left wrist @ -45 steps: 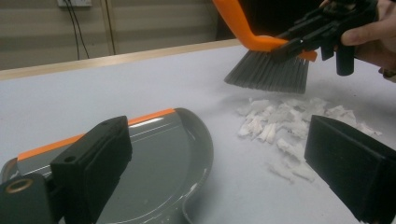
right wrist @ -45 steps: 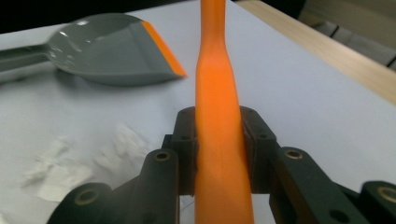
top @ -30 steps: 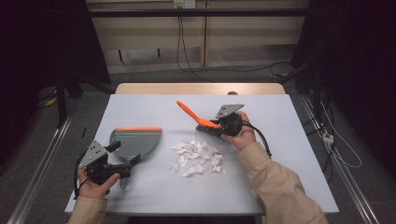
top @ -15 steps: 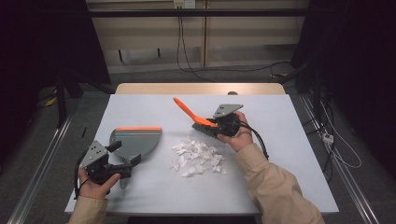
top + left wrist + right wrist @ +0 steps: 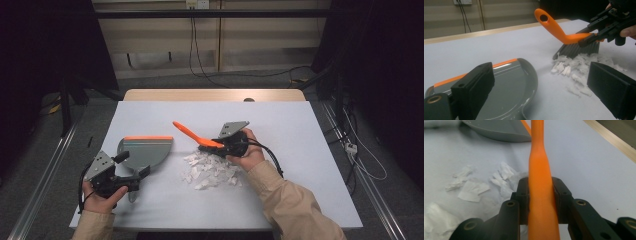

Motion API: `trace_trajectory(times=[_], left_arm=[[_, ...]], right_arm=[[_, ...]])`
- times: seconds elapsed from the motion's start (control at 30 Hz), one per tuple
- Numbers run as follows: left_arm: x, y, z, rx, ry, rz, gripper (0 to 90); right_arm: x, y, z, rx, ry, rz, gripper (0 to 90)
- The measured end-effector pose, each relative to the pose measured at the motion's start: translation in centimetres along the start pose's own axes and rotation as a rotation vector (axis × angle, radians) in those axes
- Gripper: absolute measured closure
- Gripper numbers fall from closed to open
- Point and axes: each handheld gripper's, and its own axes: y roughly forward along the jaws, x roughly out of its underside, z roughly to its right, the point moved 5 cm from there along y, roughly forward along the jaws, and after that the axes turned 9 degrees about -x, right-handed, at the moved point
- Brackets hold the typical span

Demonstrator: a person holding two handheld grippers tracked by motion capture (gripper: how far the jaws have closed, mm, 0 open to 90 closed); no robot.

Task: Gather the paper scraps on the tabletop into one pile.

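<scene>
The right gripper has slid the orange-handled brush leftward across the table since a second ago, so its dark bristles now sit against the far edge of the pile of torn white paper scraps. That puts the brush in place to sweep, and I judge the stroke toward the dustpan is just starting. The right gripper's fingers are clamped on the brush handle, one on each side. The left gripper has kept its place at the dustpan's near end; its fingers stand apart in its own view, and whether they grip the dustpan's handle I cannot tell. The grey dustpan, with its orange lip on the far side, lies flat just left of the scraps, and its tray holds no paper yet.
</scene>
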Motion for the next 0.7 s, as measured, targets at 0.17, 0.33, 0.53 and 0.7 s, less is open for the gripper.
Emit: trace_trajectory(times=[0.17,0.33,0.53,0.7], left_arm=[[0.0,-0.1,-0.1,0.001,0.005,0.001,7.1],[0.0,-0.1,-0.1,0.003,0.000,0.002,7.1],[0.0,0.0,0.0,0.004,0.001,0.004,7.1],[0.1,0.1,0.1,0.006,0.003,-0.004,7.1]], right_arm=[[-0.5,-0.9,-1.0,-0.015,-0.015,0.020,71.4],[-1.2,-2.5,-1.5,-0.032,-0.014,0.060,71.4],[-1.8,-3.8,-2.1,-0.039,-0.011,0.098,71.4],[-2.7,-4.8,-2.0,0.009,-0.023,0.150,71.4]])
